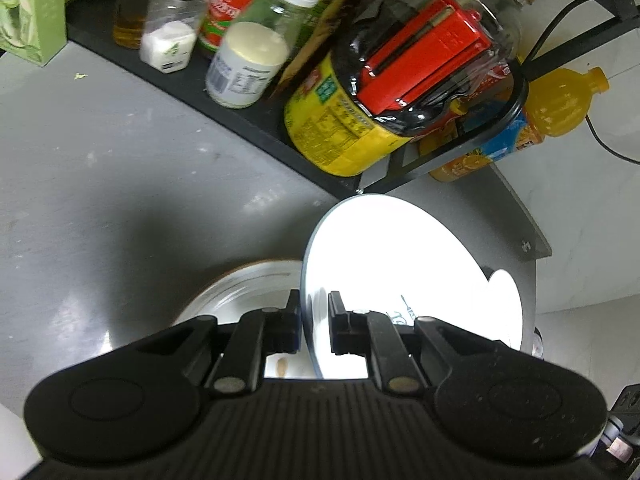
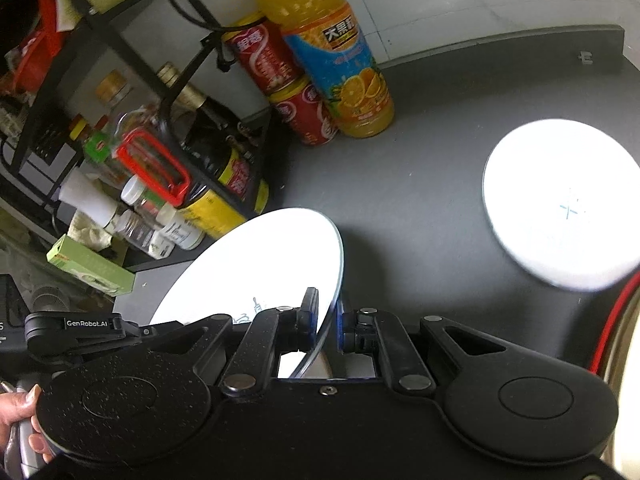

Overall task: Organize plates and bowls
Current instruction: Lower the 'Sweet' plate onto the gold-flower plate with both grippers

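A white plate (image 1: pixel 400 256) with a small dark drawing is held tilted above the grey table, one gripper on each side. My left gripper (image 1: pixel 314 312) is shut on its left rim. My right gripper (image 2: pixel 328 316) is shut on the opposite rim of the same plate (image 2: pixel 260 264). The left gripper's black body (image 2: pixel 72 326) shows beyond the plate in the right wrist view. Under the plate, a pale bowl (image 1: pixel 236 284) with a brown rim sits on the table. A second white plate (image 2: pixel 560 204) lies flat at the right.
A black rack (image 1: pixel 256 136) holds jars, bottles and a large yellow-labelled bottle (image 1: pixel 344 120). An orange juice bottle (image 2: pixel 340 68) and two red cans (image 2: pixel 288 88) stand by the wall. A green box (image 2: pixel 92 266) lies at the left. A person's hand (image 2: pixel 20 420) shows low left.
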`<state>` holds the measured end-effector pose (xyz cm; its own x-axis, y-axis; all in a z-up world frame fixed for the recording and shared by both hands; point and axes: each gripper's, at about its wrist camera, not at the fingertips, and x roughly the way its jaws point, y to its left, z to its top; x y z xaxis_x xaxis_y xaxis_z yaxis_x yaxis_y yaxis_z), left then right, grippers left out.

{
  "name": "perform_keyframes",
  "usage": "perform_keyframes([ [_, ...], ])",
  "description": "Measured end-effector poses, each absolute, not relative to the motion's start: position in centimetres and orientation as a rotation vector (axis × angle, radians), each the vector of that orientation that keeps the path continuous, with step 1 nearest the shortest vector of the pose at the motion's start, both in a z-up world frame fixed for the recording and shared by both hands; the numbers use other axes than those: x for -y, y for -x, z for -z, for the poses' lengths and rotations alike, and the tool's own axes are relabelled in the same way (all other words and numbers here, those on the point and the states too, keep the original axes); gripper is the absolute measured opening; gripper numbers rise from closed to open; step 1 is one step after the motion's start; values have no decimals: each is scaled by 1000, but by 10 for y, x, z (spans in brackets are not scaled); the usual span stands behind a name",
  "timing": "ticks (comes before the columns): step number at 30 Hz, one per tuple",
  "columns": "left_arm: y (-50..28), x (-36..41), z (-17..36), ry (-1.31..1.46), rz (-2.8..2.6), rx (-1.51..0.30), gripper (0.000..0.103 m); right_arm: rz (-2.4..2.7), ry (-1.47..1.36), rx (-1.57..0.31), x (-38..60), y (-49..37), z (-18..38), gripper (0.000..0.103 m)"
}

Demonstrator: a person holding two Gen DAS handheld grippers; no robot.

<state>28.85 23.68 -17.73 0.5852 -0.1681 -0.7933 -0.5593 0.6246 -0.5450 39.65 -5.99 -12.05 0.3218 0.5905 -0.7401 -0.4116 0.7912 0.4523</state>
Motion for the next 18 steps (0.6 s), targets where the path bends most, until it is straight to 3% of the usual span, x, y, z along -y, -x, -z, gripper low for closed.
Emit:
perform_keyframes([
  [18,-234,-240,194,856,-222,-983,11,-626,-207,-1053,58,-332,139,9],
])
